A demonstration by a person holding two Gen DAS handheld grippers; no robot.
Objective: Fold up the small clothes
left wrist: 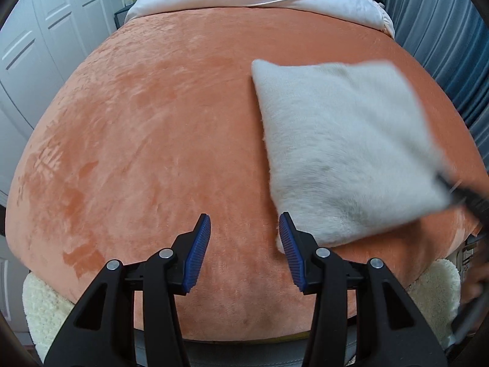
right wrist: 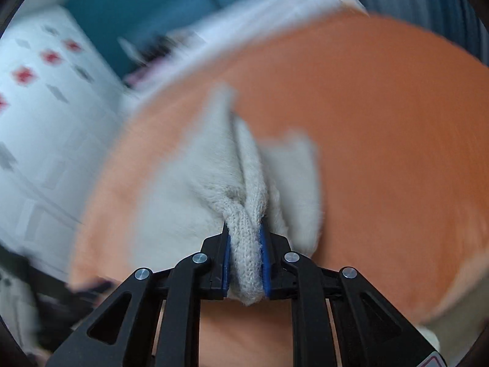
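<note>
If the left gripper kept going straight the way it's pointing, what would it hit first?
Most likely the bare orange blanket. The left gripper is open with nothing between its pads, and the folded white garment lies just right of its line, near the right pad, though depth is hard to judge.

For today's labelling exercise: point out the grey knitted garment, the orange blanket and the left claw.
grey knitted garment [left wrist: 345, 150]: left wrist view, middle of folded fabric.
orange blanket [left wrist: 146, 140]: left wrist view, bare plush surface.
left claw [left wrist: 244, 229]: left wrist view, midway between fingertips.

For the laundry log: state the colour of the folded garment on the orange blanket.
Pale grey-white, fuzzy knit garment; clearest in the left wrist view.
</note>
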